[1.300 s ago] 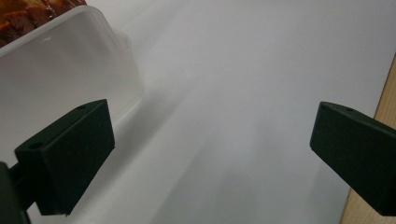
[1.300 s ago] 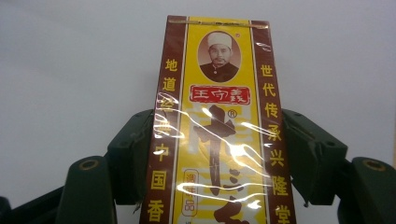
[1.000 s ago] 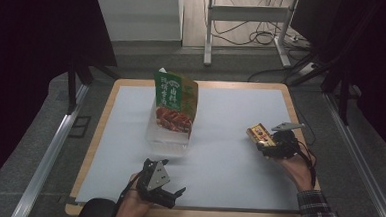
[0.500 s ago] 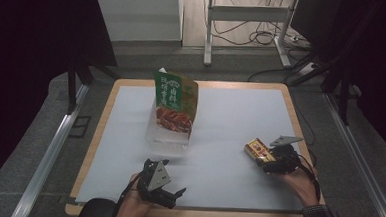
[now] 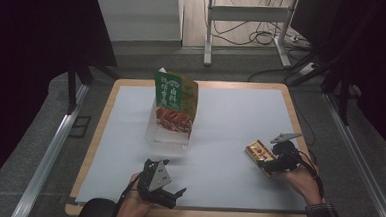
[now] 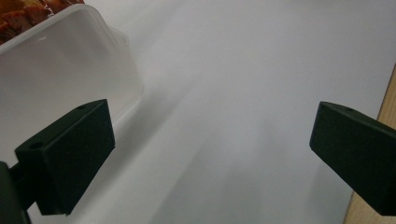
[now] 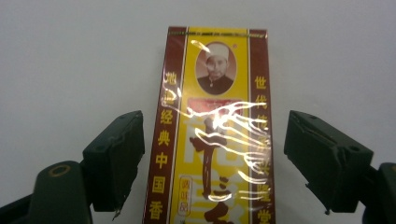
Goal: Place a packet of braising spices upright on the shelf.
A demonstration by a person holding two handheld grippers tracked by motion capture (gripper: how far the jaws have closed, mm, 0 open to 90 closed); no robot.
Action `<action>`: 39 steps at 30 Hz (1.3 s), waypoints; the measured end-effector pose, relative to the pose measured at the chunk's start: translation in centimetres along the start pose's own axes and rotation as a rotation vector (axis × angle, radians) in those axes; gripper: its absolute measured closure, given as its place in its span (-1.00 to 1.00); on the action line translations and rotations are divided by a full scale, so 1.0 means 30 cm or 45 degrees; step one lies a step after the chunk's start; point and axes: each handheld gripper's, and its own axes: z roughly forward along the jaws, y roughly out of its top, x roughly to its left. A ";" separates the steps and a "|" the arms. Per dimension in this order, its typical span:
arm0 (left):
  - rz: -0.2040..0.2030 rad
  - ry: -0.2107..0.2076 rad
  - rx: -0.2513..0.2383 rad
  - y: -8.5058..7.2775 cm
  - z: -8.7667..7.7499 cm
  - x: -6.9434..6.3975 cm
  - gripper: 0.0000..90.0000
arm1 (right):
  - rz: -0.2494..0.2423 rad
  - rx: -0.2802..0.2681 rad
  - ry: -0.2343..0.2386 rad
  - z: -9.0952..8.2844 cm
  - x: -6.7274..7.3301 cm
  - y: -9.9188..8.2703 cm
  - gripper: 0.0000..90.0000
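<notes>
Near the right edge of the worktop (image 5: 230, 115), toward the front right corner: right gripper (image 5: 267, 165), held in a hand (image 5: 302, 182) entering from the bottom, set low over a flat yellow and maroon box (image 5: 258, 154). In the right gripper view, same box (image 7: 215, 135) lying flat on the white sheet between the two black jaws, a sliver of white visible on each side, pads clear of both long edges. Jaws just widened, box between them and unheld. Glossy wrapper, glare across the yellow panel, gold characters down the maroon strips, small oval portrait at the far end.

Near the front edge, left of centre: left gripper (image 5: 169, 197), grey three-cornered plate on top, jaws spread wide with nothing in between, tips toward the right. In the left gripper view, bare white sheet between the pads, wooden rim of the worktop at the lower right, corner of a clear plastic tub (image 6: 65, 70) at the upper left, just beyond the left pad and apart from it.

Around the middle of the worktop, slightly left: that clear plastic tub (image 5: 167, 139) with a green and red food packet (image 5: 175, 105) standing tilted in it, well apart from the box and from both grippers.

Beyond the back edge: metal frame legs and loose cables on the floor.
</notes>
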 end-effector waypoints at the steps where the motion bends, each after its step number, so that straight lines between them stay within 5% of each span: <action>1: 0.001 0.000 0.000 0.000 0.001 0.000 -1.00 | 0.007 0.016 0.009 -0.001 -0.003 0.007 -0.54; 19: 0.005 0.002 0.005 0.000 0.002 0.000 -1.00 | -0.042 0.271 0.013 0.049 -0.012 0.137 -0.49; 30: 0.012 0.000 0.007 0.001 0.002 -0.002 -1.00 | -0.040 0.441 -0.009 0.131 -0.002 0.198 -0.45; 39: 0.017 0.002 0.010 0.001 0.002 -0.003 -1.00 | -0.045 0.431 -0.021 0.120 0.013 0.207 -0.30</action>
